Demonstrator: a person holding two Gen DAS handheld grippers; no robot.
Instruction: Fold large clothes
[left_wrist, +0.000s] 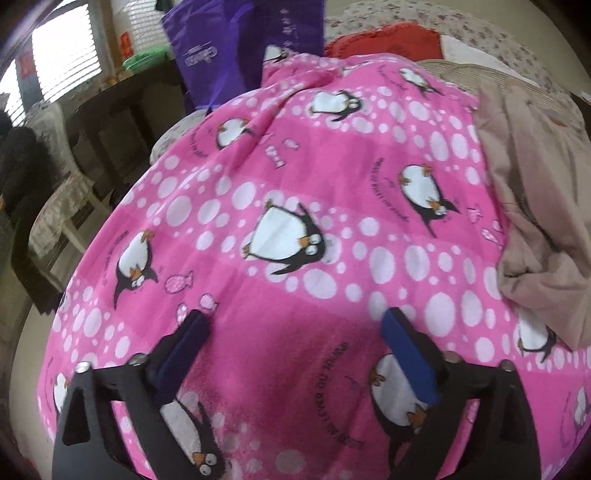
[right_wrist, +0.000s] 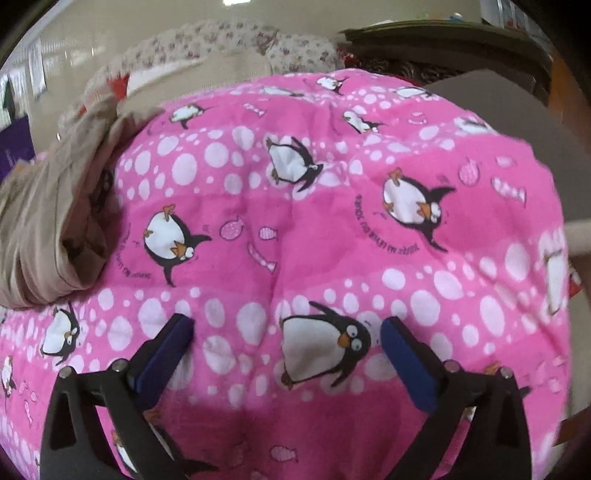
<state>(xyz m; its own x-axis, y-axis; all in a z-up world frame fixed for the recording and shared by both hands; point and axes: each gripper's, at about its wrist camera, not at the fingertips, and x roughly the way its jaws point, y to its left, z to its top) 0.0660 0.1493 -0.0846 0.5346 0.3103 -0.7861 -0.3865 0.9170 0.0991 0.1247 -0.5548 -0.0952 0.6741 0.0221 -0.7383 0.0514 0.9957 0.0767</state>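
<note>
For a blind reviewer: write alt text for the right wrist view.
The right gripper, jaws wide open and empty, hovers over a pink penguin-print cloth spread flat. A crumpled beige garment lies on the cloth's left edge.

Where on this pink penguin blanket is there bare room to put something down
The pink penguin blanket lies bare between the beige garment and its far edge by the purple bag. It is crowded where the beige garment overlaps the blanket. Both open grippers, left gripper and right gripper, hover over bare fabric.
</note>
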